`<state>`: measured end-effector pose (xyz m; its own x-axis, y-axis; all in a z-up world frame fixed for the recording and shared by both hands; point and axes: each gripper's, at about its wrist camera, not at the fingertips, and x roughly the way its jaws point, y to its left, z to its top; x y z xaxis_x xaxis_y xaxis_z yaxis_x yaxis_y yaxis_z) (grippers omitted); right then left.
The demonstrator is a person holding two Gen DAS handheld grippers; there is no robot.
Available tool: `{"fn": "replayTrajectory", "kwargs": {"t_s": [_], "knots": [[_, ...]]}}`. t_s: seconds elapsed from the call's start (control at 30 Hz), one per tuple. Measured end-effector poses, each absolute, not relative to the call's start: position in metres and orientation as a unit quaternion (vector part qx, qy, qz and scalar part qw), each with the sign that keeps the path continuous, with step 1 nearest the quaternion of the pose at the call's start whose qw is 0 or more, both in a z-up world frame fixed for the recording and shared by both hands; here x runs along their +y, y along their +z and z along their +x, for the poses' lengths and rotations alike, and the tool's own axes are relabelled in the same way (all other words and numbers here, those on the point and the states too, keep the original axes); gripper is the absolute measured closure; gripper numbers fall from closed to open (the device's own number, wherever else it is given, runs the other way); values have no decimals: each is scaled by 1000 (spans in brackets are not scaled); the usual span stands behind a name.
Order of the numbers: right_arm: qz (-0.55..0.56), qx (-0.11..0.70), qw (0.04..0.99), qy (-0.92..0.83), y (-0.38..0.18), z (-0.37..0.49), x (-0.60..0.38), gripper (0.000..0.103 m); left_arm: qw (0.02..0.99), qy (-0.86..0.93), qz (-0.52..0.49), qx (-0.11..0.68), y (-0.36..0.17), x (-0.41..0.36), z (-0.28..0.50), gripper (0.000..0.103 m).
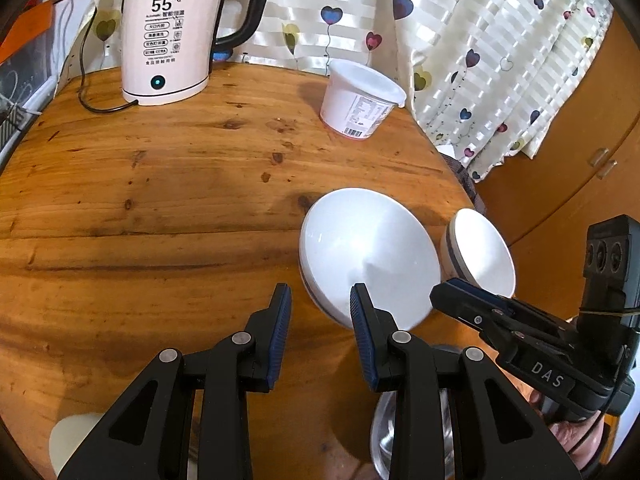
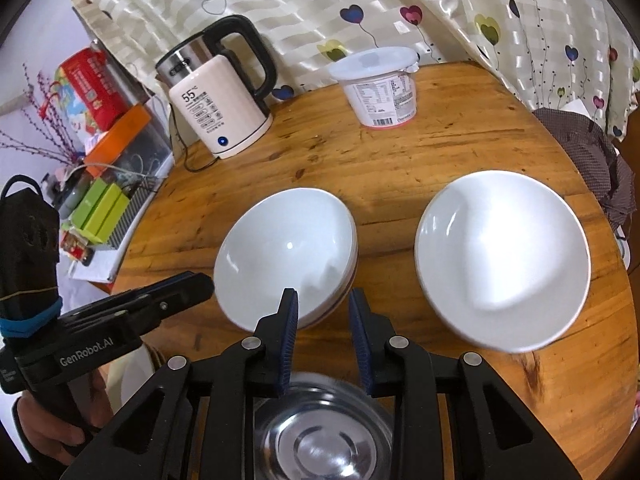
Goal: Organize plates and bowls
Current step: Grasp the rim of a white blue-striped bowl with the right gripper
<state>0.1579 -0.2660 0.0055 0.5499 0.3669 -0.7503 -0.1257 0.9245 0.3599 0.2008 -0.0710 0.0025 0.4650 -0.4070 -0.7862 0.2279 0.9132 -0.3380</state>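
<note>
Nearest the left wrist camera, the left gripper (image 1: 320,300) hangs part open and empty above the wooden table (image 1: 160,200), its right pad over the rim of a white ceramic bowl (image 1: 368,256), seemingly lining up a grasp.

From the right wrist view, the right gripper (image 2: 323,304), jaws narrowed but holding nothing, hovers over a steel bowl (image 2: 324,436) beside that white bowl's near edge, with a white plate (image 2: 504,264) lying apart to the right.
</note>
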Motion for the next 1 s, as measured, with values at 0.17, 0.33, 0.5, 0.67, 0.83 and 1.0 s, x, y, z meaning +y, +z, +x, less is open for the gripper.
{"fn": "replayTrajectory", "kwargs": {"t_s": [0.17,0.33,0.5,0.67,0.83,1.0], "knots": [[135,457,868,137,0,169,-266,81,848,-186,-94,487,-4,-74,210,71],[142,461,866,132,-5,177,-268,84,846,-186,-88,491,-9,-79,216,71],[150,461,864,133,-9,182,-269,84,845,-190,-81,494,-13,-84,218,71],[148,459,866,132,-9,183,-268,85,847,-186,-75,492,-12,-87,219,71],[145,458,867,132,-7,182,-269,85,854,-185,-65,482,-6,-87,215,71],[141,450,871,134,2,177,-268,85,857,-187,-66,475,3,-86,209,71]]}}
